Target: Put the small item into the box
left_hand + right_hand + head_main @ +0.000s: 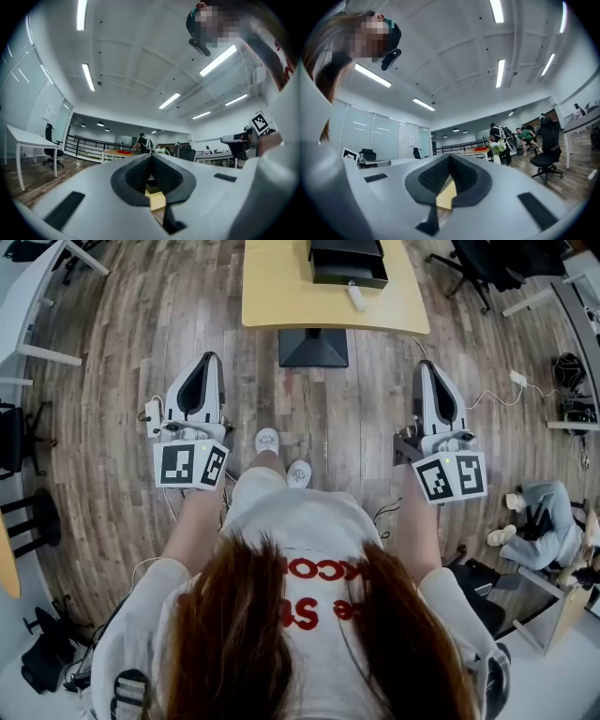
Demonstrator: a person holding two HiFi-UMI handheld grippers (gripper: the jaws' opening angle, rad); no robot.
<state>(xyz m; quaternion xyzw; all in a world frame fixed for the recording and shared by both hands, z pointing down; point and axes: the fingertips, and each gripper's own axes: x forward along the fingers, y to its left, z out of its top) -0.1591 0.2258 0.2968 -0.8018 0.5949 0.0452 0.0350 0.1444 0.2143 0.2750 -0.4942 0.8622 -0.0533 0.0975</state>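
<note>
While the person stands back from the pale wooden counter [281, 296], both tools are held at waist height, well apart from it, over the brown plank floor [112, 427]. The left tongs [210, 358] are closed and carry nothing. In the left gripper view their black ribbed pads [133, 176] meet at the tip, and only a sliver of the yellowish counter shows through the gap below. The right tongs [424, 365] are likewise closed and empty, with pads meeting at the tip in the right gripper view. Both tools point forward toward the counter, and their marker cubes sit nearest the person's body.

The small white stubby item [357, 298] lies on the counter, outside the black rectangular open-topped box [349, 281] and just in front of its near wall. Whether the two touch cannot be told. The box stands farther back on the counter, right of its middle. Under the counter's near edge sits its black base [313, 348]. The person's white shoes [267, 440] rest on the floor between the two tools. Off to the right, a second person in grey [544, 521] sits low by the floor.
</note>
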